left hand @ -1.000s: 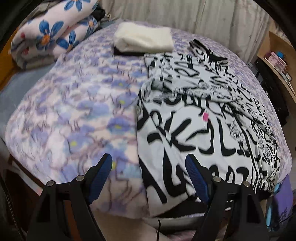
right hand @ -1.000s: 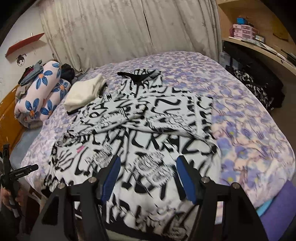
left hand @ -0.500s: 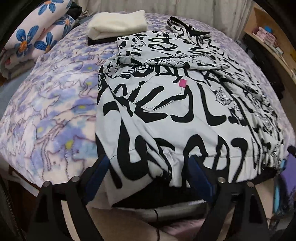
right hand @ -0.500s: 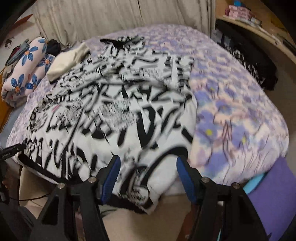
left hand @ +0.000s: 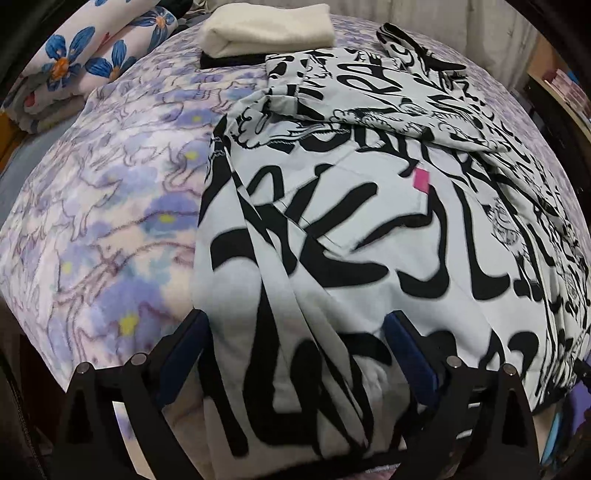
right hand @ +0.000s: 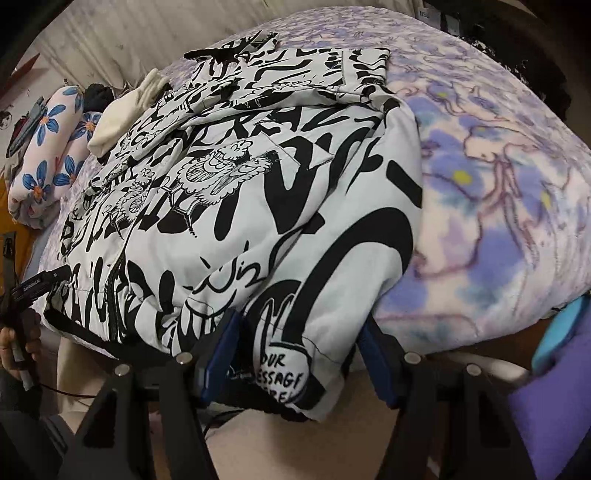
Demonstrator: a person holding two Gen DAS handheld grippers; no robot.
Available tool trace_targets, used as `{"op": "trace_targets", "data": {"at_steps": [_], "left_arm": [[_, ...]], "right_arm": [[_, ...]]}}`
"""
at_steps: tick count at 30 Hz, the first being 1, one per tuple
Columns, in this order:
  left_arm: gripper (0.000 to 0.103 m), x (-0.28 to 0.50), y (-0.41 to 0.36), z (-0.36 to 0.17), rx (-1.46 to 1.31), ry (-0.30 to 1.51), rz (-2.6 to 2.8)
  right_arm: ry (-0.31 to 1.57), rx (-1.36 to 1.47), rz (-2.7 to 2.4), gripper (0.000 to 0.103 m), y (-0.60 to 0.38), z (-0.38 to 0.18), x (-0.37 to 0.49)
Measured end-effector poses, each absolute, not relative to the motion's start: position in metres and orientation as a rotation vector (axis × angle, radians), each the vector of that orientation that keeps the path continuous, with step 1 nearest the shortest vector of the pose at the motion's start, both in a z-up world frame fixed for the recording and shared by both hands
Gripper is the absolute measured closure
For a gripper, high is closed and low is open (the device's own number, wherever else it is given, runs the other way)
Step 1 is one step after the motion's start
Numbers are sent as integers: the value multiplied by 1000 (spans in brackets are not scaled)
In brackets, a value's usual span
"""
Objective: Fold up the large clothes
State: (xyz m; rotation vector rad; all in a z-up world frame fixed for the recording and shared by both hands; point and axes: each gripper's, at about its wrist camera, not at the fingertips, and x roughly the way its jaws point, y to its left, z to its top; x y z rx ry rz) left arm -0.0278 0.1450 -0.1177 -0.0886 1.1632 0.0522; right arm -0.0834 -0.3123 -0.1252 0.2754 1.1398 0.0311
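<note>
Between the pads of the left gripper (left hand: 295, 354) lies the near left corner of the jacket (left hand: 369, 229), a padded white garment printed with heavy black lettering, spread flat on the bed (left hand: 110, 229) and stretching away from both tools toward the curtain. Those jaws have just been opening and stand wide, with the hem's corner inside the gap but no pad pressing on it. The right gripper (right hand: 295, 354) straddles the near right corner, where the hem droops over the bed's edge; its jaws stand apart, and the cloth sits between the pads without looking pinched.

The jacket looks soft and bulky, puffed rather than thin, so it probably bends easily but springs back and carries some weight when lifted. Its shell seems smooth, perhaps a little slippery, and a shallow pinch could slide off. The best hold is likely deep on each hem corner, catching both layers and the elastic edge, so the two corners rise evenly.

Beyond the left gripper, past the jacket's far end, rests a folded cream cloth (left hand: 266, 29); a floral quilt (left hand: 81, 62) is off to its left.
</note>
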Motion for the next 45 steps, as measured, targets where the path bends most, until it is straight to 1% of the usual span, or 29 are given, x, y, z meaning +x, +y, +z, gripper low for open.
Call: {"op": "trace_targets", "data": {"at_steps": [2, 3, 4, 5, 6, 7, 9, 11, 15, 17, 18, 20, 22, 24, 25, 26, 27, 28, 30, 31, 33, 37, 40, 45], "left_arm": [[8, -23, 149, -121, -91, 1161, 52], [10, -22, 151, -121, -95, 1155, 44], [25, -23, 153, -120, -96, 1139, 19], [33, -25, 154, -119, -85, 1129, 8], [45, -27, 157, -117, -65, 1121, -7], [51, -29, 159, -116, -59, 1118, -20], [55, -34, 167, -114, -72, 1114, -58], [57, -38, 176, -112, -99, 1122, -82], [57, -43, 186, -110, -149, 1137, -104], [54, -42, 187, -112, -152, 1146, -110], [49, -41, 187, -115, -149, 1157, -107], [45, -37, 187, -120, -157, 1179, -104], [38, -33, 186, -124, -165, 1191, -100], [38, -29, 176, -128, -132, 1197, -89], [40, -29, 172, -128, -111, 1195, -85], [46, -28, 166, -128, -83, 1188, -89], [72, -28, 162, -126, -82, 1179, -115], [82, -27, 158, -122, -97, 1169, -139], [90, -26, 155, -114, -107, 1153, -138], [91, -26, 154, -110, -119, 1144, -137], [92, -24, 156, -99, -182, 1118, -150], [94, -19, 164, -63, -353, 1003, -208], [94, -9, 166, -42, -431, 942, -230], [94, 25, 174, -13, -534, 858, -253]], "right_arm": [[1127, 290, 57, 38, -316, -126, -85], [1118, 292, 71, 39, -317, -125, -87], [1113, 294, 86, 41, -319, -125, -89], [1110, 294, 99, 43, -320, -125, -90], [1107, 290, 111, 48, -321, -124, -92], [1105, 285, 121, 53, -322, -124, -93], [1102, 293, 151, 58, -327, -124, -95], [1101, 303, 173, 59, -330, -124, -96], [1099, 329, 200, 60, -334, -126, -95], [1103, 355, 211, 57, -334, -129, -92], [1106, 369, 209, 57, -335, -131, -91], [1110, 397, 204, 57, -337, -135, -88], [1115, 411, 198, 56, -336, -138, -84], [1112, 405, 193, 55, -333, -138, -82], [1103, 395, 187, 58, -331, -136, -83], [1093, 383, 184, 61, -331, -134, -84], [1087, 374, 185, 70, -330, -132, -85], [1078, 376, 189, 75, -330, -128, -86], [1043, 397, 209, 86, -333, -118, -87], [1015, 408, 219, 91, -333, -109, -87], [942, 423, 237, 93, -333, -86, -84], [803, 445, 262, 94, -331, -44, -69], [716, 483, 278, 94, -334, -19, -49], [628, 555, 273, 94, -349, 8, 0]]}}
